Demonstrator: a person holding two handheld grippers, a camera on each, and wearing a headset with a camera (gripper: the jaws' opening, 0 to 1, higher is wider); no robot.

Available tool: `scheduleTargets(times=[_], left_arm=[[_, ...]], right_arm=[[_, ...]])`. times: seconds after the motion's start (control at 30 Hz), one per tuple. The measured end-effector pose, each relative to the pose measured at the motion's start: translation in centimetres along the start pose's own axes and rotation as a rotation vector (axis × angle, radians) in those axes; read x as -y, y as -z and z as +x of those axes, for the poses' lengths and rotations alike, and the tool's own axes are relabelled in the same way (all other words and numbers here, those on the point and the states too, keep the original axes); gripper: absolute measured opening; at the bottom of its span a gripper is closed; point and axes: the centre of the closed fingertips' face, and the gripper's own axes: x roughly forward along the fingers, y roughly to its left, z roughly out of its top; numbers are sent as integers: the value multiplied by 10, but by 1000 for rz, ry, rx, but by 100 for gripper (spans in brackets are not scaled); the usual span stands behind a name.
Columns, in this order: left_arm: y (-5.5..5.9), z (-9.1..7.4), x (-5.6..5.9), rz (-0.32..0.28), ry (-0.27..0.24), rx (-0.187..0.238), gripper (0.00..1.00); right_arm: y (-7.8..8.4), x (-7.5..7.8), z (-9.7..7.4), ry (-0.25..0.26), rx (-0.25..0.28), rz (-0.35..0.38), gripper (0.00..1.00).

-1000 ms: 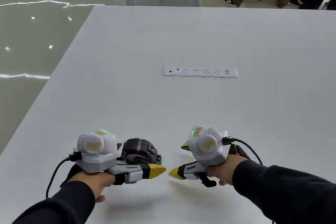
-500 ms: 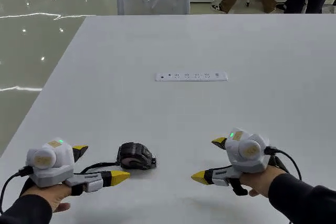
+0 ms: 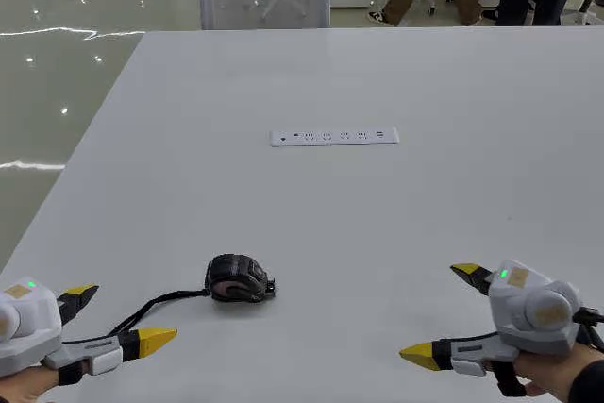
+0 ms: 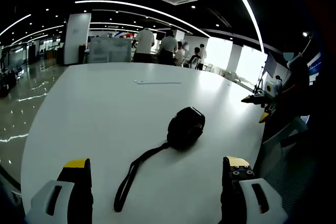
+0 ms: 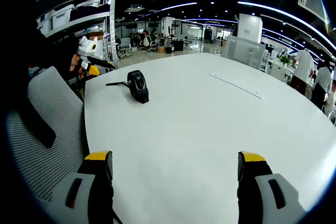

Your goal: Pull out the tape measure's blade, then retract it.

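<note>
The black tape measure (image 3: 240,278) lies on the white table (image 3: 377,214), with its wrist strap (image 3: 156,307) trailing left; no blade shows outside the case. My left gripper (image 3: 118,313) is open at the bottom left, its jaws wide apart and holding nothing. In the left gripper view the tape measure (image 4: 186,127) and strap (image 4: 134,174) lie ahead of that gripper (image 4: 157,163). My right gripper (image 3: 442,313) is open at the bottom right, far from the case. In the right gripper view the tape measure (image 5: 137,85) sits well beyond this gripper (image 5: 175,157).
A white power strip (image 3: 335,137) lies flat mid-table, beyond the tape measure. The table's left edge (image 3: 57,186) drops to a glossy floor. People stand past the far edge. A mesh chair (image 5: 47,129) sits by the table in the right gripper view.
The left gripper, close against the tape measure a second ago, has drawn back to the left, leaving it on the table. The right gripper has moved right. The camera has shifted slightly.
</note>
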Motion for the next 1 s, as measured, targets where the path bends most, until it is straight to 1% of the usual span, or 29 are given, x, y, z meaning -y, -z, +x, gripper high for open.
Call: scheduleTargets(times=[0.07,0.13,0.2,0.23,0.33,0.43,0.5,0.57,0.6,0.63,0.67,0.7,0.73,0.77,0.8,0.83,0.93,1.0], left_arm=[[1,-5,-1,39,-5,-5,100],[2,-9,2,50,10,-15,100],[1,-12,2,72,8,-25,100],[1,-14,2,74,7,-26,100],[-6,-19,2,92,1,-8,100],[-8,-22,-1,69,-4,-10,100],[-9,-24,-2,65,-7,2,100],[-11,-25,-1,52,-3,11,100],[-11,-26,-3,52,-13,12,100],[-11,-26,-6,59,-30,9,100],[-13,-28,-8,77,-43,18,100],[-14,-29,-8,78,-42,28,100],[-13,-30,-8,70,-43,25,100],[-9,-31,-11,59,-61,-1,100],[-8,-31,-10,57,-51,-1,100],[-9,-32,-9,63,-46,9,100],[-10,-35,-5,71,-27,24,100],[-9,-35,-5,83,-20,22,100]], right_arm=[[4,5,-10,24,4,10,98],[10,9,-23,48,-1,26,100],[15,12,-35,72,-6,20,100],[17,14,-39,78,-4,19,100],[24,20,-52,110,-15,56,100],[23,26,-62,141,-6,50,100],[22,28,-66,150,-1,61,100],[21,29,-68,153,-2,62,99],[21,30,-68,153,0,68,100],[22,30,-68,153,0,70,100],[23,29,-67,152,-5,67,100],[25,28,-66,150,-12,60,100],[26,26,-65,144,-17,57,100],[28,25,-64,144,-25,51,100],[28,24,-64,143,-26,40,100],[28,23,-63,142,-29,27,100],[28,23,-63,141,-33,32,100],[29,23,-63,146,-32,35,100]])
